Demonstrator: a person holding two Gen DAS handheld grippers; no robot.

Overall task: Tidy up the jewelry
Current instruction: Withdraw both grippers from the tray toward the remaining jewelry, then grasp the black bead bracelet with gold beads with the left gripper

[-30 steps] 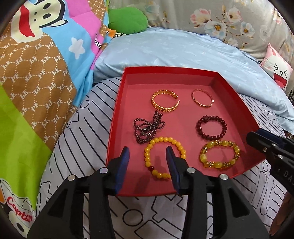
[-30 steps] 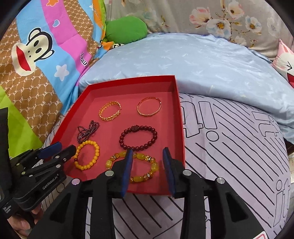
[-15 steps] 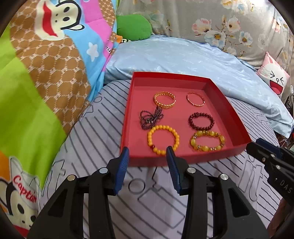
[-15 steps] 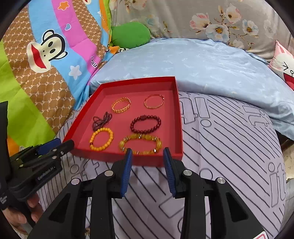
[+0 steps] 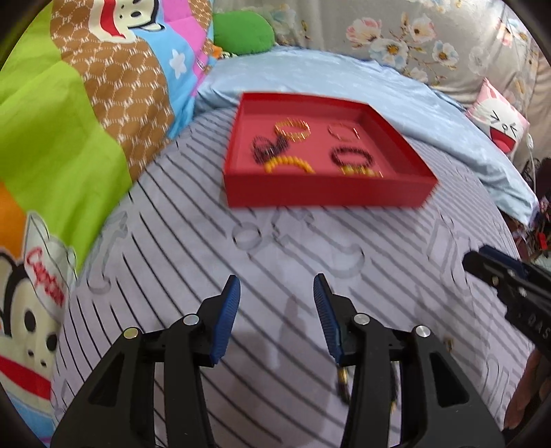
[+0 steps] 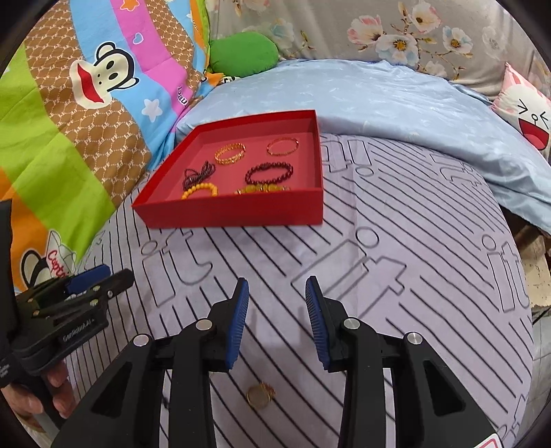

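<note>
Jewelry lies sorted in a red tray (image 6: 234, 212) that sits on a lilac bedspread (image 6: 413, 275) printed with dark stripes and outlined letters, on the far side of both grippers and well apart from them. Beyond the tray lies a pale blue quilt (image 6: 378, 100), to the left a bright cartoon-monkey blanket (image 6: 86, 103), and at the far edge a green cushion (image 6: 244, 51) and a floral cover (image 6: 413, 31). Inside the tray the bracelets lie in two columns: on the far side a gold chain bangle (image 6: 230, 153) and a thin rose-gold bangle (image 6: 283, 146); in the middle a tangled dark bead strand (image 6: 197, 174) and a dark red bead bracelet (image 6: 269, 173); nearest, a yellow bead bracelet (image 6: 200, 191) and an amber chunky bracelet (image 6: 261, 189), both partly hidden by the near wall. The left gripper (image 5: 277, 312) hovers over the bedspread with its jaws parting and nothing between them (its view is blurred). The right gripper (image 6: 277, 318) hangs partly open over the striped cloth, also empty. Just near of the right gripper's fingers, a small round gold pendant (image 6: 259, 396) lies on the bedspread outside the tray. In the left view something small and dark shows beneath the fingers, too blurred to tell.
</note>
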